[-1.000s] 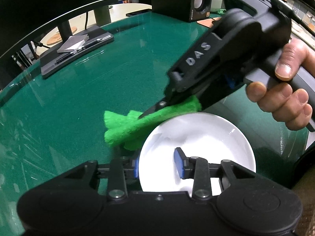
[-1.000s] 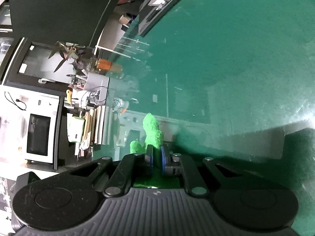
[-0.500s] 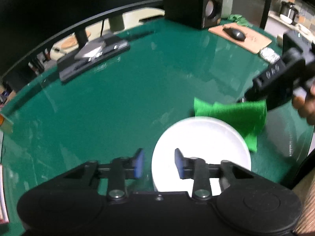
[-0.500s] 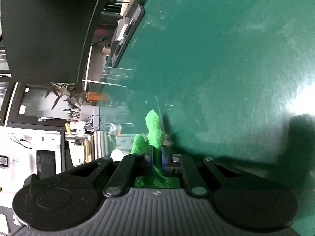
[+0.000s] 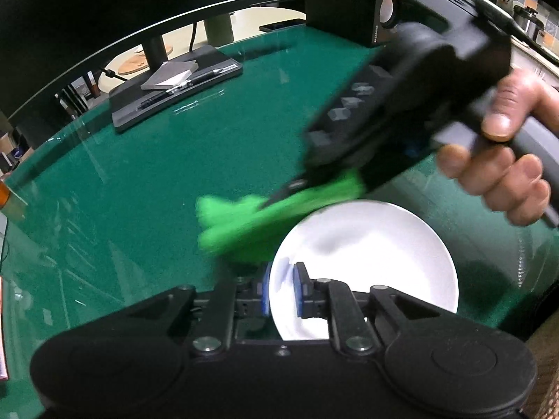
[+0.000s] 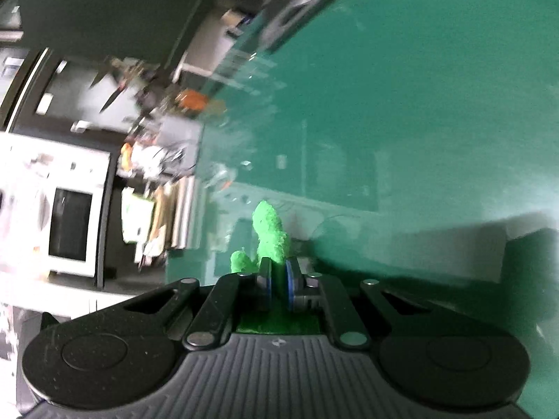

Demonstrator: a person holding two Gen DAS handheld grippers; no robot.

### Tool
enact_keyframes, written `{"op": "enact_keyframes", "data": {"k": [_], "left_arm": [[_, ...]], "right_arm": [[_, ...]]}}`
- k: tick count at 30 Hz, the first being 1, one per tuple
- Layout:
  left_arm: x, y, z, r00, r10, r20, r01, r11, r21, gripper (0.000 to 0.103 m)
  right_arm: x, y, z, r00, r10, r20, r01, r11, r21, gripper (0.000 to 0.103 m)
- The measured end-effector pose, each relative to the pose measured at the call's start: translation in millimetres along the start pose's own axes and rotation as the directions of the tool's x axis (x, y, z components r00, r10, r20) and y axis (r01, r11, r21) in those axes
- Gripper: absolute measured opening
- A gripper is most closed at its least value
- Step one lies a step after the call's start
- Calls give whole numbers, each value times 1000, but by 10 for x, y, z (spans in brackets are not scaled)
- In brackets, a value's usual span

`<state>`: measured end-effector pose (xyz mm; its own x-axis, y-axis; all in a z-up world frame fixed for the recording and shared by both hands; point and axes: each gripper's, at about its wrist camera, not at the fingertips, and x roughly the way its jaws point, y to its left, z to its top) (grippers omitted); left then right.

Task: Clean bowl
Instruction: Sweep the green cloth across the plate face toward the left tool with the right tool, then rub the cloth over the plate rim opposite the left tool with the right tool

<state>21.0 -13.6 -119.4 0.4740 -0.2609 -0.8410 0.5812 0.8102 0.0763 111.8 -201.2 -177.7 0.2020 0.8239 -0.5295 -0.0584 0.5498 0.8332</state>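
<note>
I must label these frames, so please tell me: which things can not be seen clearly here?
- White round bowl: near rim hidden by left gripper, left wrist view.
- Green fuzzy cloth: motion-blurred there; mostly hidden behind right gripper, right wrist view.
- Shelf clutter: blurred, right wrist view.

Left gripper (image 5: 281, 288): matte black housing, blue pads, silver pivot screws, two round recesses. Right gripper (image 6: 277, 281): same build, ribbed grey front plate, raised block lettering seen along its side.
</note>
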Motion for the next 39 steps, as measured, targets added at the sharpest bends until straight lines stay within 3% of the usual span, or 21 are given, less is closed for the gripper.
{"op": "enact_keyframes", "data": {"k": [5, 9, 13, 16, 19, 22, 25, 30, 35, 37, 39], "left_arm": [[46, -30, 7, 1000, 2, -2, -2, 1000, -1, 27], [77, -50, -5, 1000, 7, -5, -7, 1000, -6, 23], [31, -30, -48, 1000, 7, -16, -7, 999, -34, 18], [20, -29, -66, 1000, 6, -14, -7, 999, -38, 18], [28, -45, -70, 1000, 18, -8, -18, 999, -50, 20], [30, -75, -83, 999, 34, -3, -34, 997, -64, 22], [21, -104, -106, 999, 46, 1, -46, 997, -69, 22], [26, -122, -118, 999, 52, 2, -52, 996, -76, 24], [30, -140, -113, 998, 61, 1, -60, 996, -66, 25], [36, -146, -110, 998, 63, 0, -63, 996, -62, 25], [39, -148, -109, 998, 64, -1, -64, 996, -60, 25]], "right_arm": [[-292, -151, -117, 999, -35, 29, 34, 999, 27, 10], [-713, -360, -282, 987, -134, 84, 129, 990, 65, 10], [-978, -290, -336, 977, -105, 188, 95, 994, 63, 10], [-959, -15, -328, 968, -115, 223, 130, 990, -50, 10], [-691, 352, -331, 971, -122, 205, 167, 961, -220, 10], [-312, 718, -411, 980, -131, 148, 182, 888, -423, 10], [-121, 891, -532, 976, -174, 133, 218, 810, -545, 10], [-225, 883, -539, 968, -178, 176, 246, 801, -547, 3], [-345, 690, -447, 929, -262, 263, 358, 817, -452, 10], [-337, 688, -473, 935, -244, 256, 338, 828, -447, 9], [-246, 796, -555, 950, -210, 231, 302, 806, -509, 10]]}}
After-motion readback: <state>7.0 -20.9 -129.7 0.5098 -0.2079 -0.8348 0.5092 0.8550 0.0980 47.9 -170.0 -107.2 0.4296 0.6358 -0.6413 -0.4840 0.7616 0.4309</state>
